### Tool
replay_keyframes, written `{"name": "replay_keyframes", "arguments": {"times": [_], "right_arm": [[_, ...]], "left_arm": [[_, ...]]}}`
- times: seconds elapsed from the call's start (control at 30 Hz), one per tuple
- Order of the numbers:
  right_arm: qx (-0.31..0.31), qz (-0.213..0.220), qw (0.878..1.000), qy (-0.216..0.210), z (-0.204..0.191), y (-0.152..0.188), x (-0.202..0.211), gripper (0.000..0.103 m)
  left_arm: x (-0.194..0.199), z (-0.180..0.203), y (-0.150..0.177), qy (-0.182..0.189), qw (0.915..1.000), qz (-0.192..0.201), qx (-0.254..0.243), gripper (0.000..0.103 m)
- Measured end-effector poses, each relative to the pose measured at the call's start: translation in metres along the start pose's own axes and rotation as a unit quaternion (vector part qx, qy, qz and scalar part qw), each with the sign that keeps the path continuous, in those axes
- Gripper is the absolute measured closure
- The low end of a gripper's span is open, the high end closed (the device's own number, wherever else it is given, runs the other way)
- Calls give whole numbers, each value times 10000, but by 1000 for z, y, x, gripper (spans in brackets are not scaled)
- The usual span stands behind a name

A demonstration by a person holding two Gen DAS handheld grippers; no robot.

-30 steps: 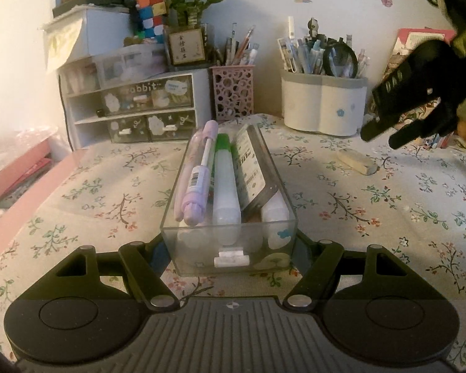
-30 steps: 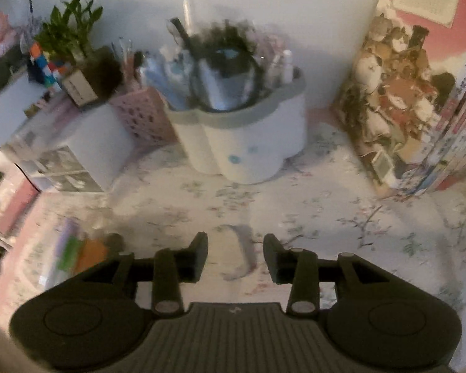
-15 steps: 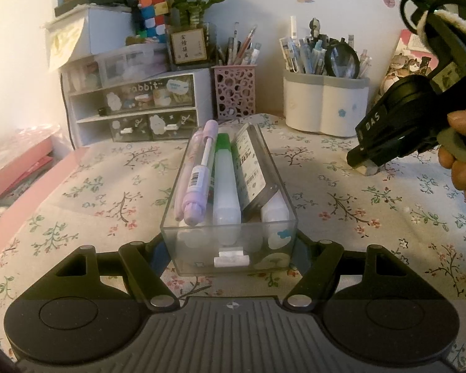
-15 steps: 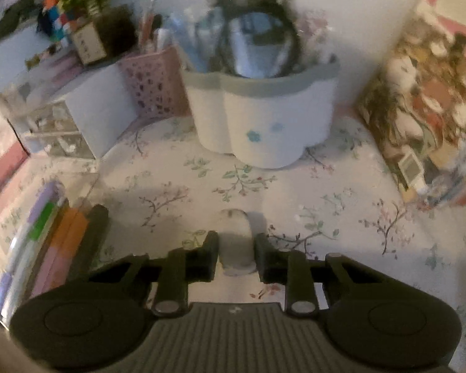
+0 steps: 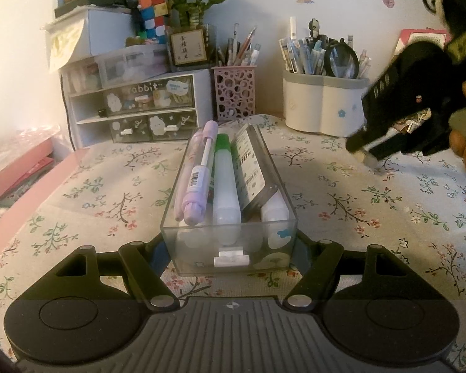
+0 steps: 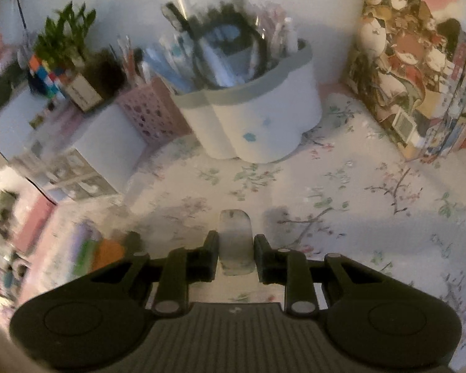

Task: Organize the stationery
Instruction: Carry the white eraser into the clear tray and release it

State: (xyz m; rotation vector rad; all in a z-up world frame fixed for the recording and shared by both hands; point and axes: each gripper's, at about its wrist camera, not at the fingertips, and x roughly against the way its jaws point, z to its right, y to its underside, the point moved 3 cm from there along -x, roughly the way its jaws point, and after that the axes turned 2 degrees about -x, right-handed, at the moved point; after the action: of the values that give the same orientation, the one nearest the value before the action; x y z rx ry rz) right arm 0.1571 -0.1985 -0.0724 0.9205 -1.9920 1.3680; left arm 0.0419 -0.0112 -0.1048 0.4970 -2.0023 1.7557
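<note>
- While I hold both grippers over the floral tablecloth (image 5: 388, 217), the clear box (image 5: 230, 239) at its centre is my landmark.
- My left gripper (image 5: 230, 248) is clamped on the box's near end, one finger on each side wall.
- Inside the box lie a lilac pen (image 5: 198, 177), a green-capped tube (image 5: 225, 180) and a dark packet (image 5: 248, 168).
- Behind and right of the box, my right gripper (image 6: 235, 248) is clenched around a pale eraser (image 6: 235, 233), fingers (image 6: 210, 248) against its sides.
- A white pen holder (image 6: 254, 124) stands beyond.
</note>
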Motion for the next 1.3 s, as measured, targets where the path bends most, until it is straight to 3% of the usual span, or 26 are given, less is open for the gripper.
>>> {"name": "replay_keyframes", "arguments": {"times": [0.27, 0.4, 0.93, 1.3], "right_arm": [[26, -25, 9983, -590, -38, -1, 18, 76], [84, -235, 9961, -842, -54, 5, 18, 76], [483, -623, 9909, -1089, -103, 8, 21, 76], [730, -835, 9892, -956, -127, 8, 8, 76]], "left_arm": [[0, 0, 0, 0, 10000, 0, 5, 30], [0, 0, 0, 7, 10000, -1, 13, 30], [1, 0, -1, 9, 10000, -9, 14, 30], [1, 0, -2, 10, 10000, -8, 9, 30]]}}
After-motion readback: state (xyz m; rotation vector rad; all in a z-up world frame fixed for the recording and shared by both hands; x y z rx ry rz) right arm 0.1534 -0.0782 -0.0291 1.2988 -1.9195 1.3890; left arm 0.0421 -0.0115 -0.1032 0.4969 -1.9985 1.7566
